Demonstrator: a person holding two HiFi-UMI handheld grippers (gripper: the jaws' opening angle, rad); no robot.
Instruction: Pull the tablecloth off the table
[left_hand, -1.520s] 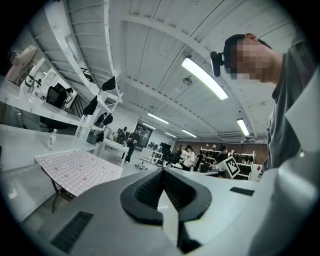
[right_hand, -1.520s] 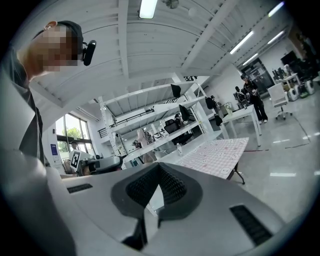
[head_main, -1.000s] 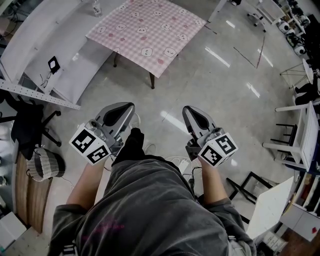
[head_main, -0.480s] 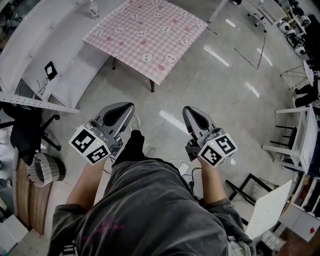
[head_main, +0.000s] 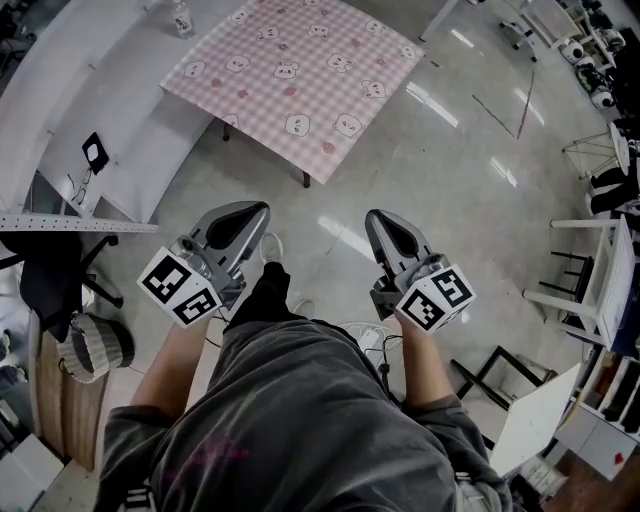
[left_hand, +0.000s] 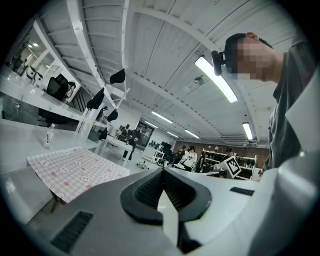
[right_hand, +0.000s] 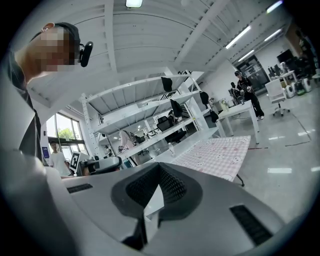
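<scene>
The person stands on the glossy floor (head_main: 450, 200) with a tool in each hand, both held low in front of a grey shirt (head_main: 300, 420) and pointed ahead. The left tool (head_main: 258, 209) has its jaws together with nothing between them; in its own view (left_hand: 161, 171) the dark ribbed pads meet at the tip. The right tool (head_main: 373, 216) is the same: its jaws are closed on nothing, and its own view (right_hand: 159, 166) shows the pads touching. Each tool carries a cube with square black-and-white markers, the left cube (head_main: 180, 288) and the right cube (head_main: 433, 297) sitting close to the person's wrists.

The tablecloth (head_main: 300, 75), pink check printed with small bear faces, lies spread flat over a small bench whose dark leg (head_main: 305, 180) shows under the near edge. It is well apart from both tools, out ahead of them and a little to the left. Neither tool touches it. It shows in the left gripper view (left_hand: 75, 167) and in the right gripper view (right_hand: 217, 155) too.

A long white bench (head_main: 90, 90) runs along the left of the cloth-covered one, and a clear bottle (head_main: 180, 18) stands upright on it near the cloth's far corner.
</scene>
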